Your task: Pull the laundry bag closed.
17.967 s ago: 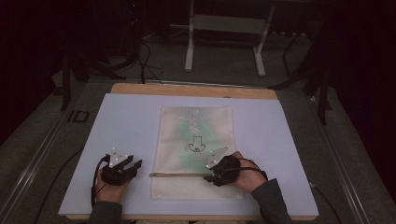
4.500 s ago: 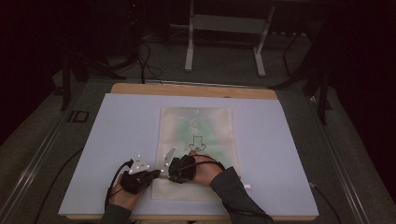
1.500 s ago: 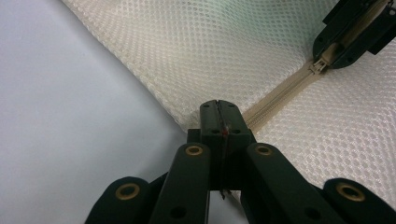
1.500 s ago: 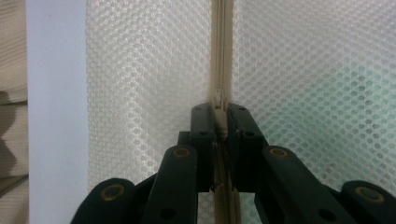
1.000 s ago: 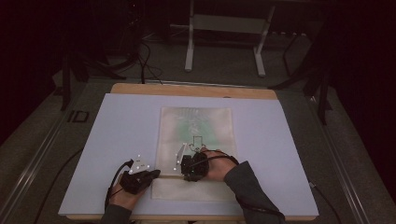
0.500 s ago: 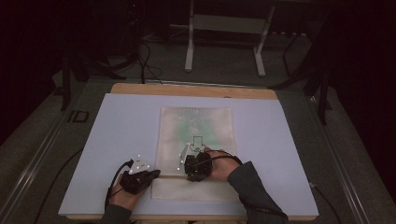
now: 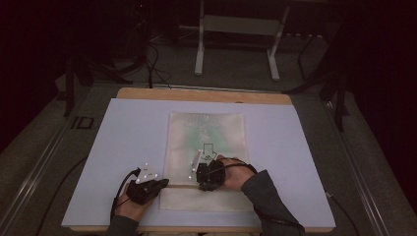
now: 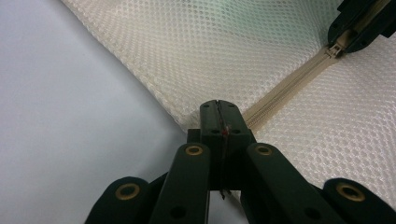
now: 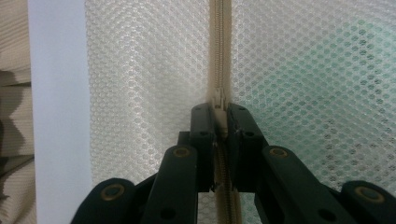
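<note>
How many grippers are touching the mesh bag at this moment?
2. The left gripper pinches the mesh bag's left edge at the zipper's end; the right gripper grips the zipper pull farther along.

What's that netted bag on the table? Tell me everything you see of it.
The mesh bag is cream, honeycomb-netted fabric, lying flat on the white table, with something greenish inside. A beige zipper crosses it. The right gripper pinches the zipper pull; the left gripper clamps the bag's edge at the zipper's end.

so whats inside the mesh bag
Through the mesh bag a green item with a dark printed mark shows faintly. The weave blurs it, so what it is cannot be told, and the grippers cover part of the bag.
</note>
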{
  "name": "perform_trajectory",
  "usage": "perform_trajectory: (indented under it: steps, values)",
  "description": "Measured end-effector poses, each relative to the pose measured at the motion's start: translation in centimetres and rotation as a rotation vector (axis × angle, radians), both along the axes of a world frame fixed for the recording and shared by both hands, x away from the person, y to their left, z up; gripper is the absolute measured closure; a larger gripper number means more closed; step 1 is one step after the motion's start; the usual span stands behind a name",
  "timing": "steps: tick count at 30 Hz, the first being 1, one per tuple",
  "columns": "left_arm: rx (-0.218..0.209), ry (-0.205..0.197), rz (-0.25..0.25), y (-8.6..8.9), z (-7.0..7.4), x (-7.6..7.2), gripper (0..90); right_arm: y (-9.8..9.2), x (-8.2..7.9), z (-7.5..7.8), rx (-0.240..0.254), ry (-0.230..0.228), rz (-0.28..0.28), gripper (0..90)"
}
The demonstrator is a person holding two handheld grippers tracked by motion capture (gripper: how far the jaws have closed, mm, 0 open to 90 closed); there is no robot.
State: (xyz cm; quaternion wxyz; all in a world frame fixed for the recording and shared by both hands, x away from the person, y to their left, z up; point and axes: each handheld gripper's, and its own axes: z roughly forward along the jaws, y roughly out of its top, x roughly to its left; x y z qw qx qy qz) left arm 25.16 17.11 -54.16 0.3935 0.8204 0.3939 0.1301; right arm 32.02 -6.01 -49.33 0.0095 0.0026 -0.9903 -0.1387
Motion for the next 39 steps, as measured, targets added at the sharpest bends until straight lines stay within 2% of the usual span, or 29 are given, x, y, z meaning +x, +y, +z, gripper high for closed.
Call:
perform_trajectory:
  steps: [15, 39]
  values:
    - [-0.001, 0.001, -0.001, 0.0, 0.0, 0.0, 89.5, -0.5, 0.0, 0.1, -0.003, 0.001, -0.005, 82.1]
    - [0.001, 0.000, 0.001, 0.0, 0.0, 0.0, 89.6, -2.3, 0.1, 0.2, -0.013, 0.013, -0.028, 82.2]
